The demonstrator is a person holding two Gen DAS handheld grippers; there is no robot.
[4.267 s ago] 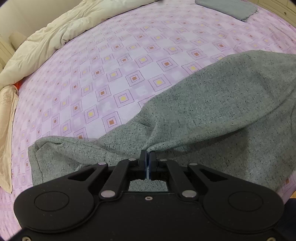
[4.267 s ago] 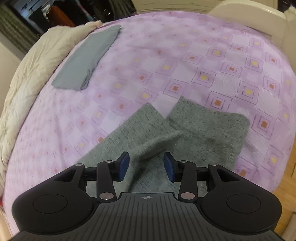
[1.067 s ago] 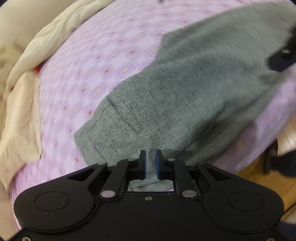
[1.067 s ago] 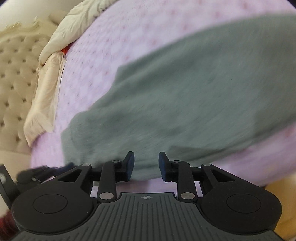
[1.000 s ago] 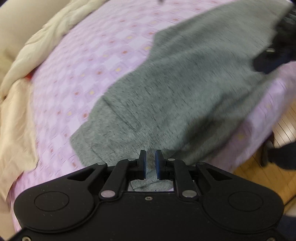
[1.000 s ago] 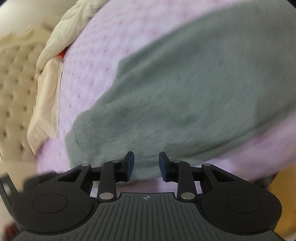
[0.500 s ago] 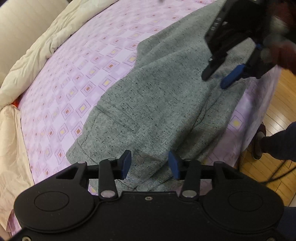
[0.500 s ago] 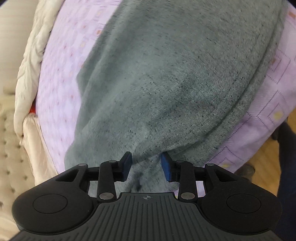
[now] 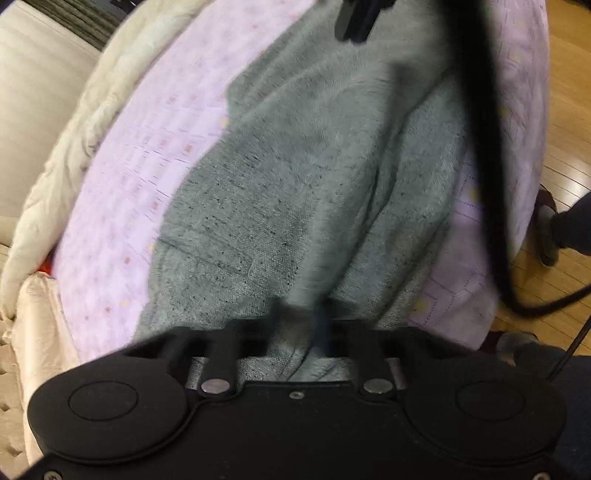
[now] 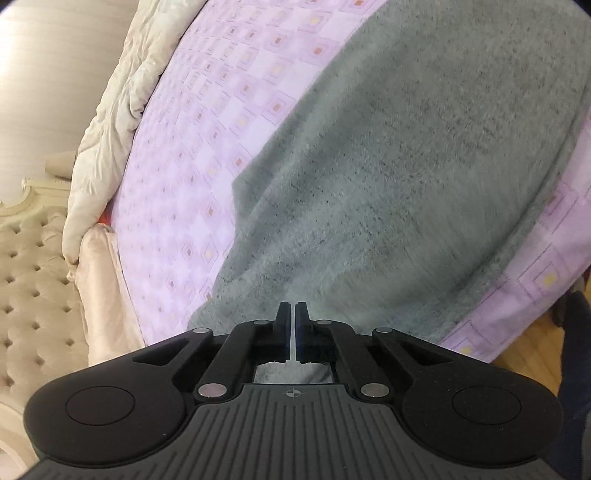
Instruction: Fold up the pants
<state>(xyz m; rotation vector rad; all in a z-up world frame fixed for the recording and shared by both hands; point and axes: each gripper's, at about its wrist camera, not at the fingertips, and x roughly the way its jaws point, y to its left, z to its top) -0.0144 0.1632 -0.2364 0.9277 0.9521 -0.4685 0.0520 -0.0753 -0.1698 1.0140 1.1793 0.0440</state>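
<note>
Grey speckled pants (image 9: 295, 192) lie spread on the purple patterned bed sheet (image 9: 147, 147), reaching the bed's near edge. My left gripper (image 9: 301, 321) is low over the near end of the pants; its fingers are blurred, with a ridge of grey cloth between them. My right gripper (image 10: 291, 314) has its jaws nearly together on the near edge of the pants (image 10: 406, 166), with grey cloth showing behind the pads. The right gripper's body also shows at the top of the left wrist view (image 9: 354, 18).
A cream duvet (image 9: 92, 122) lies bunched along the far left side of the bed. A beige pillow (image 10: 99, 280) and a tufted headboard (image 10: 33, 280) are at the left. Wooden floor (image 9: 565, 110) and a dangling black cable (image 9: 487, 166) are at the right.
The left gripper let go of the pants about half a second ago and dropped onto their near end, jaws narrowing. The right gripper swung over the pants and closed on their near edge.
</note>
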